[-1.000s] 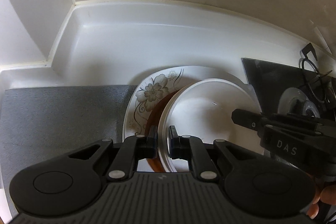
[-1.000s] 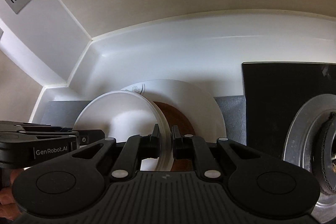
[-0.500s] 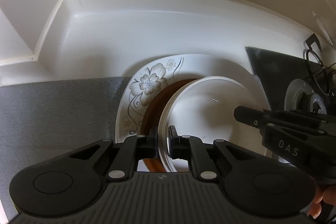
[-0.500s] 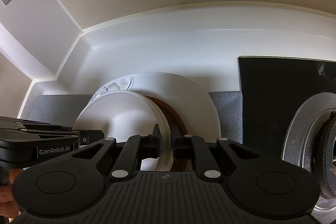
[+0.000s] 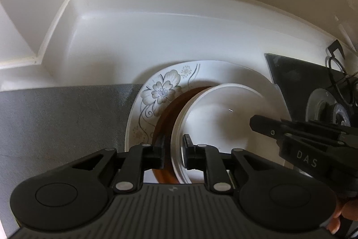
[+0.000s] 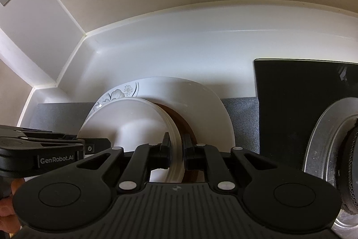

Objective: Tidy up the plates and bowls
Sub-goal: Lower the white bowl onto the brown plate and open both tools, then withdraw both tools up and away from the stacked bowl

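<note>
A white bowl (image 5: 223,122) sits in a brown dish (image 5: 170,109), which rests on a white flower-patterned plate (image 5: 161,91) on a grey mat (image 5: 62,118). My left gripper (image 5: 173,145) straddles the bowl's near-left rim. Its jaws are opening, and a gap shows between the left pad and the rim. In the right wrist view my right gripper (image 6: 176,145) is shut on the white bowl's (image 6: 134,120) right rim, above the brown dish (image 6: 183,122) and the patterned plate (image 6: 201,104). Each gripper also shows at the other view's edge.
A black glass hob (image 6: 302,104) with a metal burner ring (image 6: 324,138) lies just right of the plates. The white upstand of the counter (image 5: 156,33) and the wall corner close in behind and to the left. A person's fingers (image 5: 344,214) hold the right gripper.
The left gripper's jaws have parted slightly from the bowl's rim. The right gripper still pinches the rim. Both views have shifted a little, and the stack sits in much the same place.
</note>
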Demonstrator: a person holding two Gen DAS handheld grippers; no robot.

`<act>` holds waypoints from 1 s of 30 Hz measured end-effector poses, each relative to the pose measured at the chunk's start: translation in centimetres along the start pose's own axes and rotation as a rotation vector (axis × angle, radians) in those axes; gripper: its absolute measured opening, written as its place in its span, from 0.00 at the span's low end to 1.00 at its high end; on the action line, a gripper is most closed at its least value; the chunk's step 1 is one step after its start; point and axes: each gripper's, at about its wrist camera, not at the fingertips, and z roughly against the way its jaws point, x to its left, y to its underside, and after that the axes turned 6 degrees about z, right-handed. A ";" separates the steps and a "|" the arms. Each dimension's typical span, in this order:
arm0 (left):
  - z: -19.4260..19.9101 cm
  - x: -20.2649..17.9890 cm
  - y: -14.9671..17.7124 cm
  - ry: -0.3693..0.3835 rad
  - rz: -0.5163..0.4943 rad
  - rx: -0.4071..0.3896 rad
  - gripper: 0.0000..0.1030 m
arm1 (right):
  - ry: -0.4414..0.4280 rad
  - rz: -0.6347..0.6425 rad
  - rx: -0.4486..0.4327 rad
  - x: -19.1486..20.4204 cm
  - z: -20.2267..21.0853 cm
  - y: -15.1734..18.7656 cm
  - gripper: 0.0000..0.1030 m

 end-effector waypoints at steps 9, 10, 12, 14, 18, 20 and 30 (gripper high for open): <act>2.7 0.0 0.8 -0.002 0.018 -0.131 1.00 | -0.021 -0.006 -0.010 -0.4 0.7 0.1 0.36; 2.9 0.3 0.7 0.011 0.030 -0.125 1.00 | -0.006 0.000 -0.019 -0.3 1.0 0.1 0.46; 3.4 0.7 0.6 0.007 0.055 -0.134 1.00 | 0.027 0.020 -0.048 0.0 1.5 0.1 0.56; 4.2 1.0 0.8 -0.014 0.060 -0.156 1.00 | 0.022 0.034 -0.066 0.0 2.2 0.1 0.56; 6.5 1.6 1.4 -0.027 0.074 -0.195 1.00 | 0.029 0.034 -0.106 0.0 4.2 0.3 0.58; 8.5 1.9 2.4 -0.027 0.076 -0.229 1.00 | 0.044 0.026 -0.144 0.1 5.9 0.8 0.60; 16.6 2.6 12.7 -0.064 0.053 -0.382 1.00 | 0.056 0.179 -0.266 5.4 15.4 9.0 0.79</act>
